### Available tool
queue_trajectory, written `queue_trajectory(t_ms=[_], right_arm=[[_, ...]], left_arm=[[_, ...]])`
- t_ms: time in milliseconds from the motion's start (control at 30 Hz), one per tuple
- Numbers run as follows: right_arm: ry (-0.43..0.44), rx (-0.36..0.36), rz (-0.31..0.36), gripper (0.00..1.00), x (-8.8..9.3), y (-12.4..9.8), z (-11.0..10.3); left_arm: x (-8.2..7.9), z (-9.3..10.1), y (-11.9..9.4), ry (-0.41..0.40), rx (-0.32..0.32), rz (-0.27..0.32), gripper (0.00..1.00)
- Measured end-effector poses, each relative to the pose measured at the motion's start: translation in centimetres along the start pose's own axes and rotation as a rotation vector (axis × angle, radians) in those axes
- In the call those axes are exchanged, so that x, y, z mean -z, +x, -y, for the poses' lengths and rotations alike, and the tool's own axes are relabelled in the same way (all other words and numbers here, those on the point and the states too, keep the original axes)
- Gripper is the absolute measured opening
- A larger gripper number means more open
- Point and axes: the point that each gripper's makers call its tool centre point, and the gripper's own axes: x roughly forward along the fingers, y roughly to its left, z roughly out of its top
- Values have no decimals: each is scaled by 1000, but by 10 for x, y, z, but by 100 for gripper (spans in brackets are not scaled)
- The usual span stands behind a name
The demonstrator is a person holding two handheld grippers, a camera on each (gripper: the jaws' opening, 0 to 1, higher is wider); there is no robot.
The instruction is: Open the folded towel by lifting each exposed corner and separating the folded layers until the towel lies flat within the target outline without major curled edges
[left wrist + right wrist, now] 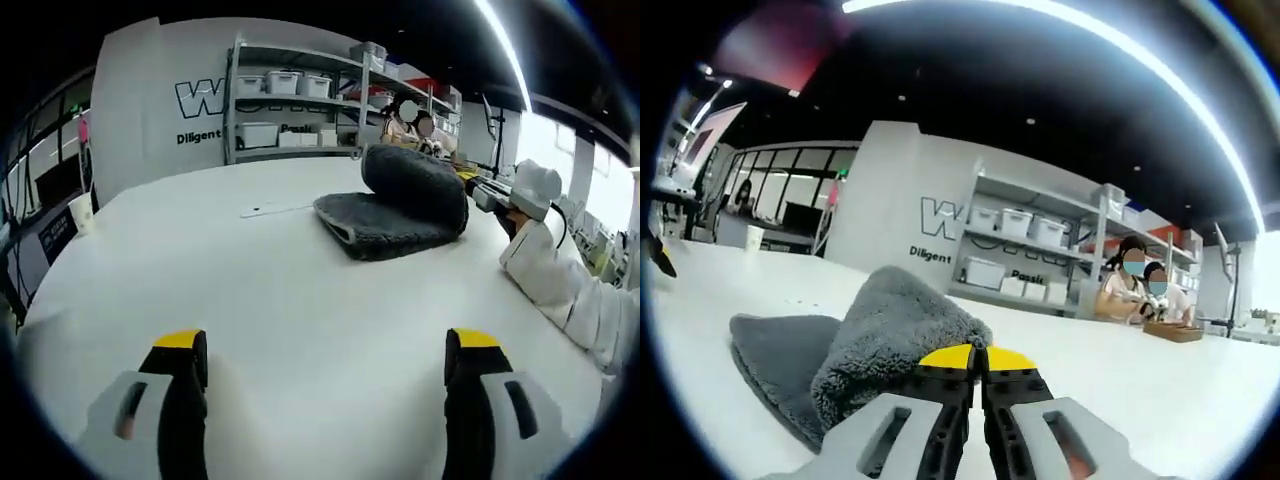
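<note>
A dark grey towel (385,225) lies folded on the white table (250,290), far ahead of my left gripper (326,348). That gripper is open, with nothing between its yellow-tipped jaws. The towel's top layer (418,178) is lifted and curls over toward the right. My right gripper (508,196) comes in from the right at that raised edge, held by a hand in a white sleeve. In the right gripper view the raised grey fold (890,335) bulges just left of my right gripper (978,358), whose jaws are pressed together on the towel's edge. The lower layer (775,355) lies flat.
A small flat white strip (268,210) lies on the table left of the towel, and a paper cup (82,211) stands at the far left edge. Shelves with white bins (290,105) line the back wall. Two people (1135,280) sit at the table's far end.
</note>
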Motion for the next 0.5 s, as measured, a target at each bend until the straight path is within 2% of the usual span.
queue_trajectory(t_ms=[267, 500], right_arm=[[7, 5, -6, 0, 2, 0, 1], [-20, -14, 0, 0, -1, -1, -7]], left_arm=[[-1, -2, -2, -3, -6, 4, 98], [-1, -2, -2, -4, -2, 4, 98]])
